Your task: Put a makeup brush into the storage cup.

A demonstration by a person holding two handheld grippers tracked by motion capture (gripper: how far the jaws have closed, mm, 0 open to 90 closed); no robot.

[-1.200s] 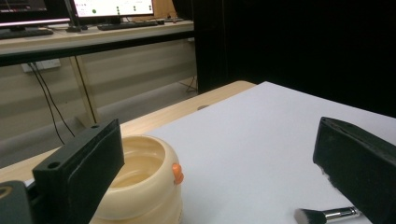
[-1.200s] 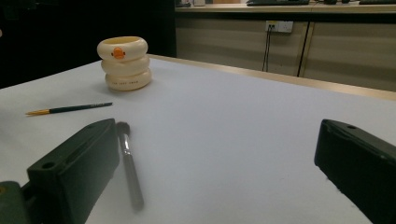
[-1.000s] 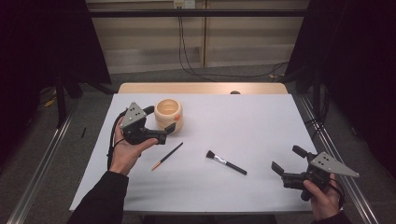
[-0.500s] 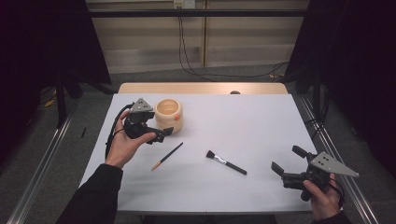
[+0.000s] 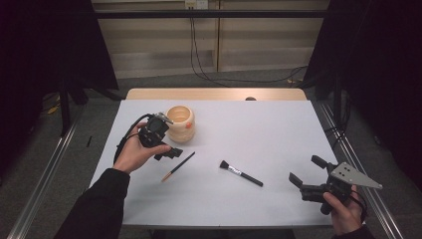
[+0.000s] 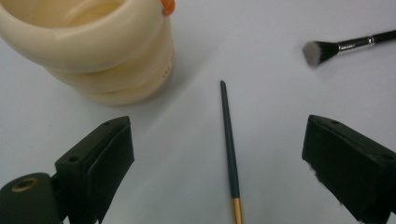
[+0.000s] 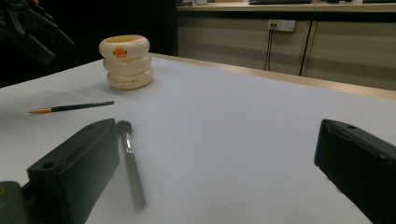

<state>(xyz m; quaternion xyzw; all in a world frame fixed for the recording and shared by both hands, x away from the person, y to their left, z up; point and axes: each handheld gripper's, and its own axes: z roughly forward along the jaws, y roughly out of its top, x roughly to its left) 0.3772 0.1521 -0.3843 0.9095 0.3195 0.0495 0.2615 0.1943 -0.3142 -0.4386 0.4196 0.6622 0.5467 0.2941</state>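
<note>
A cream ribbed cup (image 5: 180,123) with an orange mark stands at the table's back left. My left gripper (image 5: 169,152) hovers just in front of it, open and tilted down. In the left gripper view a thin dark brush with a gold end (image 6: 229,149) lies on the table between the open jaws, the cup (image 6: 93,46) at upper left. That thin brush (image 5: 178,166) lies apart from a black-handled makeup brush (image 5: 241,173) at mid-table. My right gripper (image 5: 306,169) is open and empty at the front right. From it I see the makeup brush (image 7: 130,163) and cup (image 7: 127,61).
The white table top (image 5: 259,129) has a wooden strip along its far edge (image 5: 214,93). Metal rails run down both sides on the floor. Cables (image 5: 199,55) hang at the back wall. Dark curtains stand left and right.
My left gripper has moved toward the thin brush and tipped its jaws down over it. The right gripper, both brushes and the cup have stayed put.
</note>
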